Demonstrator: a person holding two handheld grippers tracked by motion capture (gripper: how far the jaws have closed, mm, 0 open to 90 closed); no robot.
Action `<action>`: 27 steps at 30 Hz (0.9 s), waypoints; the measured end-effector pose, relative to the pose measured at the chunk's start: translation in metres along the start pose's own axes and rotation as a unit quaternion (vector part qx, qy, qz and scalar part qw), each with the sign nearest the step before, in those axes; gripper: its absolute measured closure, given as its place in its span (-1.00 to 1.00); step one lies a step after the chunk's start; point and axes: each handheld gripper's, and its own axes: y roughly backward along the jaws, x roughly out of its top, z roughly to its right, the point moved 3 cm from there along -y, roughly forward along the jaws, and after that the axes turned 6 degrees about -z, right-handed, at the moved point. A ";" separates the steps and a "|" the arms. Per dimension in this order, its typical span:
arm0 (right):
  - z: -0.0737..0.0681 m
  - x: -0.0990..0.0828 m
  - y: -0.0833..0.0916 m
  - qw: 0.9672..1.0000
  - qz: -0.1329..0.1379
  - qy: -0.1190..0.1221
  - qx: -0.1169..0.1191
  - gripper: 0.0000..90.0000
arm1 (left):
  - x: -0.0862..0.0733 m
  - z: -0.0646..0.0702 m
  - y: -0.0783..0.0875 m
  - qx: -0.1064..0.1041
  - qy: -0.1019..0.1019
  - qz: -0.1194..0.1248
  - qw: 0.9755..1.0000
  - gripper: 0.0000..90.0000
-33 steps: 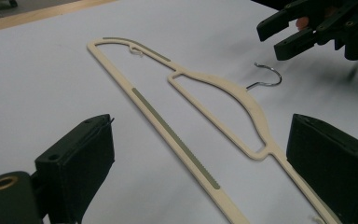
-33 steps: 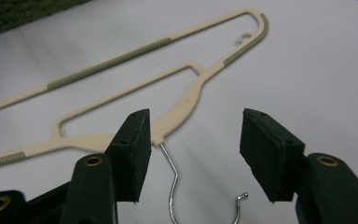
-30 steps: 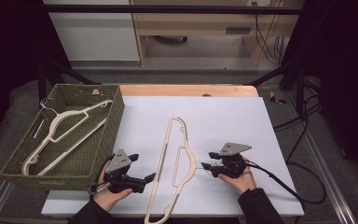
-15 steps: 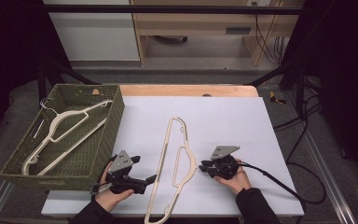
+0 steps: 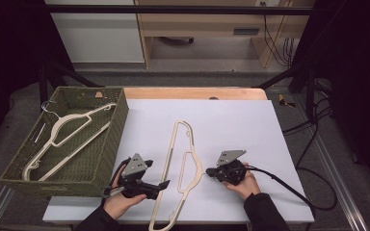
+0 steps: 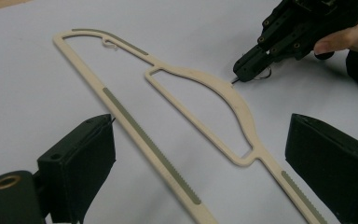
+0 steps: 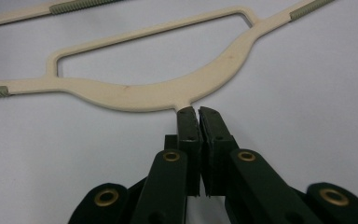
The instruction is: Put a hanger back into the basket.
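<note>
Nearby, a green basket [image 5: 111, 144] holding another hanger [image 5: 62, 139] flanks the hanger [image 5: 183, 163].

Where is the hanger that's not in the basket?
In the high view the cream hanger lies flat on the white table sheet, right of the green basket, between the left gripper and right gripper.

Cream hanger [image 5: 180, 159] with grey-green ribbed grip strips, black grippers, olive-green woven basket [image 5: 118, 122], pale lilac-white table sheet [image 5: 231, 120], tan wooden edge.

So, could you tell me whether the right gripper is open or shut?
Shut: the right gripper has its fingers pressed together at the cream plastic hanger's neck.
</note>
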 end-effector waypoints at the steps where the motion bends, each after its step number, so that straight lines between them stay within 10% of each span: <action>1: 0.000 0.000 0.001 1.000 0.001 0.003 0.000 0.97 | 0.002 0.002 -0.003 -0.001 -0.005 -0.005 1.000 -0.82; 20: -0.013 0.016 0.036 1.000 0.020 -0.005 0.012 1.00 | 0.026 0.039 -0.074 -0.029 -0.023 -0.100 0.994 -0.52; 27: -0.014 0.014 0.027 1.000 0.027 -0.002 0.012 1.00 | 0.026 0.036 -0.066 -0.027 -0.018 -0.075 0.997 -0.48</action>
